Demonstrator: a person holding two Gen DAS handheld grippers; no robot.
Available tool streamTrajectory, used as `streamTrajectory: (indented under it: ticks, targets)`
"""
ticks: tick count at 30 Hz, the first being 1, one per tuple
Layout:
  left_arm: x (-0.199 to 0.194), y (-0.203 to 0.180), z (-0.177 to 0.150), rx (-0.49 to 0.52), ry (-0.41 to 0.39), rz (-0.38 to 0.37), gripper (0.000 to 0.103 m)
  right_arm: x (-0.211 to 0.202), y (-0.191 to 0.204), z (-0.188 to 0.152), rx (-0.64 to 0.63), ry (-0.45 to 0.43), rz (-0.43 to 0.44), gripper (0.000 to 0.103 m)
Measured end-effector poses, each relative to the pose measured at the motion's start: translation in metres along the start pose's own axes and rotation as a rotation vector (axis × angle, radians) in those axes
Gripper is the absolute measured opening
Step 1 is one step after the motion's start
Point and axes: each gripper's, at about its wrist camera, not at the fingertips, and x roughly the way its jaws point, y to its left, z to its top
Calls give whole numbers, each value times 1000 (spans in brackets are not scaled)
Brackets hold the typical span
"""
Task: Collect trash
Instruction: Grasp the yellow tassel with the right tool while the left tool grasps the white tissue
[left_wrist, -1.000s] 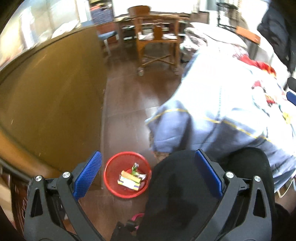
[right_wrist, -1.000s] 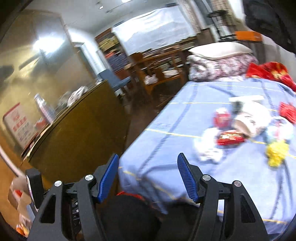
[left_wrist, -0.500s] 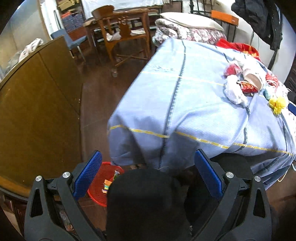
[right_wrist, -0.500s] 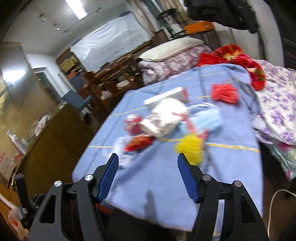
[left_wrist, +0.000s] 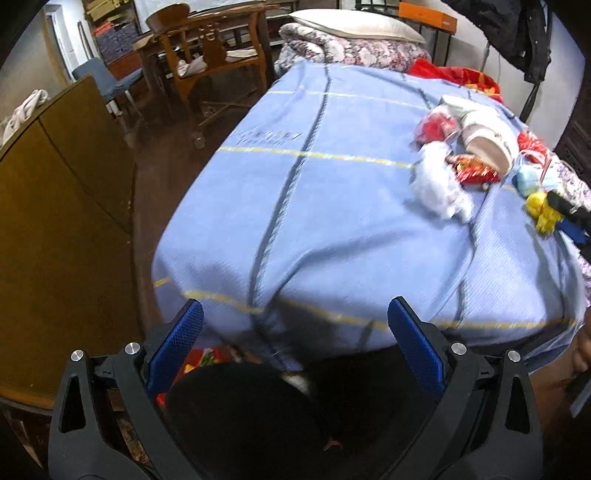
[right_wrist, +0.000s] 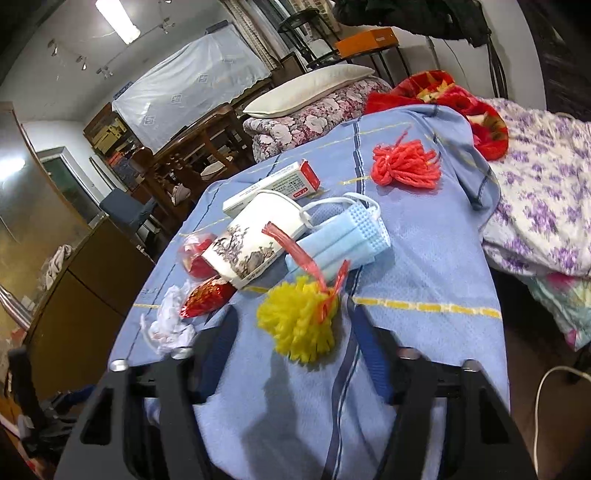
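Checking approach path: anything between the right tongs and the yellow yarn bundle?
Right wrist view: only bare blue bedspread; the yellow yarn bundle sits just ahead of the open right tongs.

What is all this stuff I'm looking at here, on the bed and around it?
Blanket: one, blue, covering the bed.
Yarn tuft: one, yellow, between the right tool's fingers.
Yarn bundle: one, coral red, far side of blanket.
Mask: one, light blue, mid blanket.
Cup: one, white with ink print, lying on its side by the mask.
Box: one, white and red, behind the cup.
Wrapper: one, shiny red, left of tuft.
Tissue: one, white, crumpled, blanket's left edge.
Pillow: one, cream, on folded floral quilt.
Chair: one, wooden, beyond the bed.
Left tool: open, empty.
Right tool: open around the tuft.
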Motion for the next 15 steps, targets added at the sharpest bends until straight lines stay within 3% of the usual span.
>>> streamTrajectory:
  ticks: [1,4,15]
  targets:
    - [1,-2,4,2,-5,-12,96,2,2,0,-19,2,-3,28]
    - [5,-15,23,12,-41,-57,96,0,10,0,-83,-39,-34,26]
    - [37,-69,73,117,-84,-198,96,4,-7,1,-34,-10,14,32]
